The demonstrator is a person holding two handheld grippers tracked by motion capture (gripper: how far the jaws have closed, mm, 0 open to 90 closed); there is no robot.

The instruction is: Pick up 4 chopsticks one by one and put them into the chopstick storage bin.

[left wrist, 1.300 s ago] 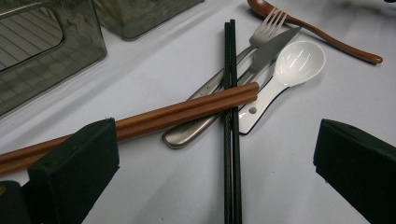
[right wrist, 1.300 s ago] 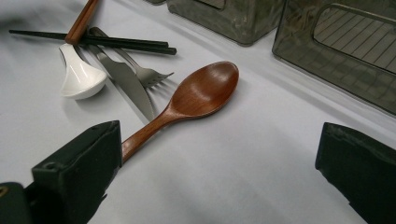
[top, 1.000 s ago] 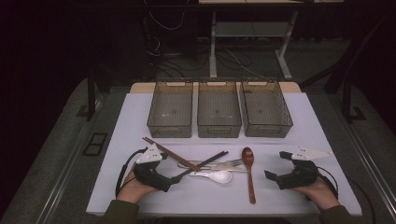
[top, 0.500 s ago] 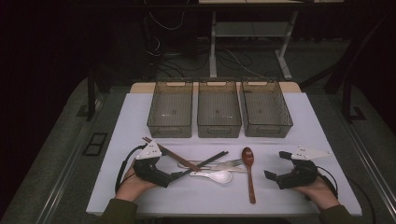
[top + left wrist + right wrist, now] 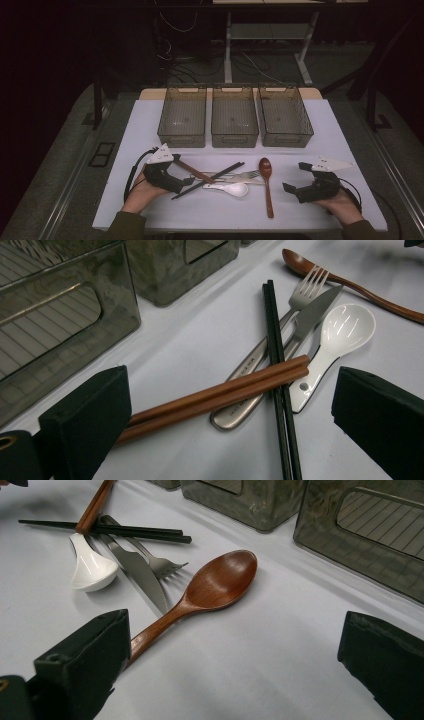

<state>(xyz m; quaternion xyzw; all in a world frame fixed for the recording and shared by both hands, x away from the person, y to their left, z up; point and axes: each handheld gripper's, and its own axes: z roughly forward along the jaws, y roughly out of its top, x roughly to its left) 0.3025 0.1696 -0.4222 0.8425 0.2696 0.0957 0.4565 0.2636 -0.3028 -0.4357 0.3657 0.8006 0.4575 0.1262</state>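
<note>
scene: white surface (image 5: 150, 125), three smoky bins in a row at the far side, cutlery pile near the front edge, nothing in the bins that I can make out.
left hand-held gripper (image 5: 186, 182): jaws wide apart, nothing held; low at the left end of the pile, jaws pointing right toward it.
right hand-held gripper (image 5: 295, 181): jaws wide apart too, empty; resting low to the right of the pile, apart from it.
brown chopsticks (image 5: 220, 392): pair lying flat on top of the pile, crossing over the black chopsticks (image 5: 277, 375), fork (image 5: 295, 305) and knife (image 5: 312, 315).
key relation: in the left gripper view the brown pair's near end runs in beside the left jaw, long axis slanting across the gap between the jaws rather than square to it; left arm clearly nearer.
white spoon (image 5: 231, 188): just right of the crossing, touching the pile.
wooden spoon (image 5: 200, 592): lies apart from the pile, handle running toward the right gripper's left jaw, bowl away toward the bins.
judgement: likely step is the left gripper closing on the brown chopsticks; wrist probably needs a turn so the jaws sit across the sticks.
risk: black pair underneath could drag along.
</note>
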